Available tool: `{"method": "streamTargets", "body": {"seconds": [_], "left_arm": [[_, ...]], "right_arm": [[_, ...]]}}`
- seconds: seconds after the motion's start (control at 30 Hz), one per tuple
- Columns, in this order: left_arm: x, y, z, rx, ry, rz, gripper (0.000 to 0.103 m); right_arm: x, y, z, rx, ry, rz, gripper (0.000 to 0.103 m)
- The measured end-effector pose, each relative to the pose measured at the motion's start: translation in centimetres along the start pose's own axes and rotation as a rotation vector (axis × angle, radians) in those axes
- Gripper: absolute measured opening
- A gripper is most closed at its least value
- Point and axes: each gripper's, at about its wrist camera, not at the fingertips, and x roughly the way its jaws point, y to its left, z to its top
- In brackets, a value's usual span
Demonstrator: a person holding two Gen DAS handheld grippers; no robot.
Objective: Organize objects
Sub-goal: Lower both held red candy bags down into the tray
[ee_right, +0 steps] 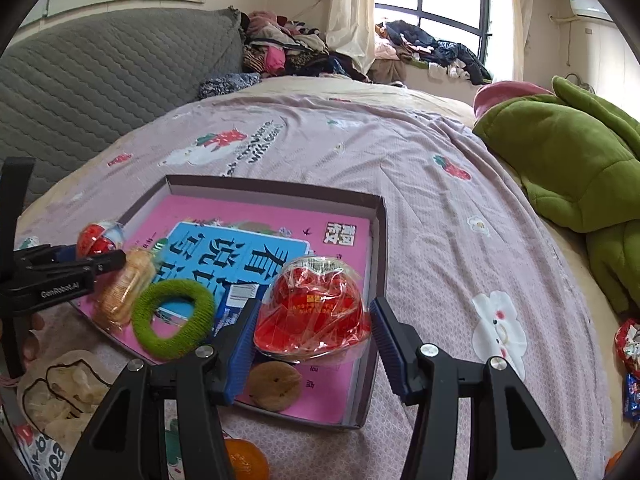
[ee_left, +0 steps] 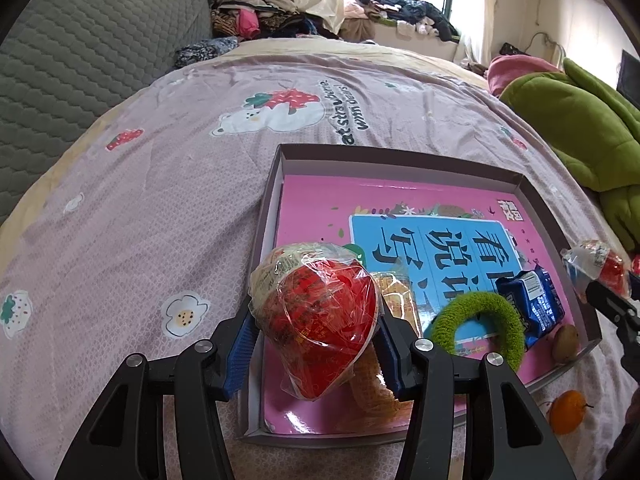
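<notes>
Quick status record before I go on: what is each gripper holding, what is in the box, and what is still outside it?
left gripper: shut on a red wrapped snack, above the box's near-left corner
right gripper: shut on a second red wrapped snack, above the box's near-right part
box: shallow, open, on the bedspread
in the box: green ring, blue packet, biscuit pack, brown round item
outside the box: orange fruit beside its near edge
</notes>
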Motion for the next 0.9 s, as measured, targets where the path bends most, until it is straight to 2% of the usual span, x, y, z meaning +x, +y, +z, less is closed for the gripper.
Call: {"method": "streamTargets", "body": {"seconds": [0.2,0.9], "left_arm": [[0.3,0.4,-0.3,-0.023,-0.004,-0.027,0.055],[-0.3,0.6,-0.9,-0.010,-0.017,-0.046,0.056]], "right_arm": [[0.6,0.2,-0.4,-0.020,0.014,-0.035,0.055],[1.5,0.5,-0.8,-0.028,0.056,-0.058,0.055]]}}
